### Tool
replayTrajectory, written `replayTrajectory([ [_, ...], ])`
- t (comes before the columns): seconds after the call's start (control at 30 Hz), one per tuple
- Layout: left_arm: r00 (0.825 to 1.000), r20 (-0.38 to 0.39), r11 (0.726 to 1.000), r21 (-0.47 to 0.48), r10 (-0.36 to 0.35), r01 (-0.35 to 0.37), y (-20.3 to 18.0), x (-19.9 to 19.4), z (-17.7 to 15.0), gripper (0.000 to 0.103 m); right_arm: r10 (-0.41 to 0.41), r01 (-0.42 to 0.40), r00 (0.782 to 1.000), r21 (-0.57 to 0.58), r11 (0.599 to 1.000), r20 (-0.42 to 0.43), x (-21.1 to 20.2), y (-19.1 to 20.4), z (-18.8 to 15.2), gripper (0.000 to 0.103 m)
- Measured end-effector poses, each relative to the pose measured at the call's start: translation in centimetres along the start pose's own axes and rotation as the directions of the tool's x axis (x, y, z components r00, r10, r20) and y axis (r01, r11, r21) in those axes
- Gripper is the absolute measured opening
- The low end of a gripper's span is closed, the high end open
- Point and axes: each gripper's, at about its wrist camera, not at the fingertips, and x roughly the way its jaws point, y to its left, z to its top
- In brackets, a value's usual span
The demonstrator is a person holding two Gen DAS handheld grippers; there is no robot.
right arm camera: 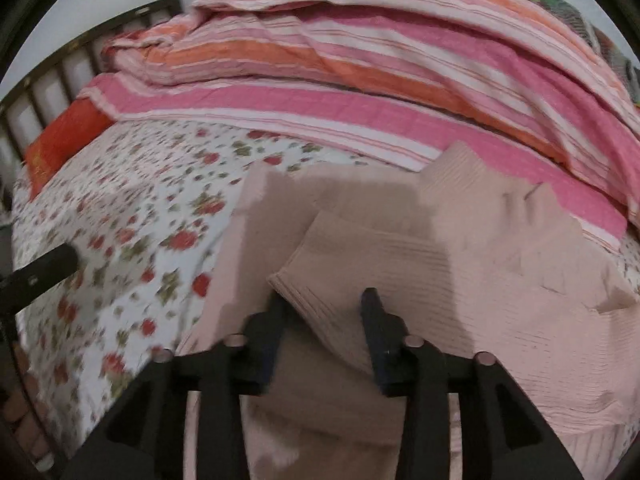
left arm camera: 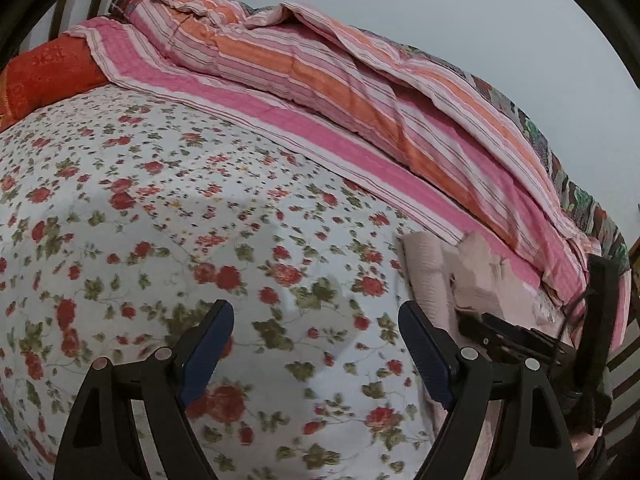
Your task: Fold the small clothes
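A pale pink ribbed garment [right arm camera: 500, 280] lies on the floral bedsheet [right arm camera: 132, 248], partly folded, with a ribbed cuff or hem [right arm camera: 332, 276] turned over on top. My right gripper [right arm camera: 324, 300] is open, its fingers on either side of that ribbed edge, just above the cloth. My left gripper [left arm camera: 316, 316] is open and empty over the bare floral sheet [left arm camera: 160, 220], to the left of the garment [left arm camera: 444, 276]. The right gripper's body [left arm camera: 520, 340] shows at the right of the left wrist view.
A pink and orange striped quilt [left arm camera: 320, 80] lies bunched along the far side of the bed, touching the garment's far edge. An orange-red pillow [left arm camera: 44, 72] sits at the head by a dark slatted headboard [right arm camera: 80, 52]. A grey wall stands behind.
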Motion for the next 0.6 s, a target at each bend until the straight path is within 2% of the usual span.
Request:
replayTrajectory([
  [0.13,0.998,-0.008,0.998,0.026,-0.061,0.062,-2.0,0.3,-0.3,0.083,0.019,-0.024,0.994,0.046,0.999,0.104,-4.4,-3.0,-1.2,0.059],
  [0.23,0.993,-0.027,0.992,0.057,-0.114,0.116,-4.0,0.7,-0.8,0.083,-0.001,-0.015,0.987,0.1,0.995,0.158,-8.0,-7.0,-2.8,0.059],
  [0.33,0.985,-0.046,0.98,0.102,-0.165,0.169,-6.7,1.5,-1.5,0.082,-0.082,0.05,0.979,0.17,0.984,0.189,-10.7,-11.7,-4.9,0.059],
  [0.5,0.977,-0.035,0.955,0.206,-0.211,0.213,-11.4,1.9,-2.8,0.076,-0.214,0.164,0.962,0.267,0.95,0.168,-13.1,-19.3,-8.3,0.059],
  [0.6,0.972,-0.054,0.945,0.228,-0.227,0.234,-13.6,2.8,-3.3,0.072,-0.211,0.15,0.965,0.33,0.932,0.156,-12.9,-22.1,-9.8,0.058],
])
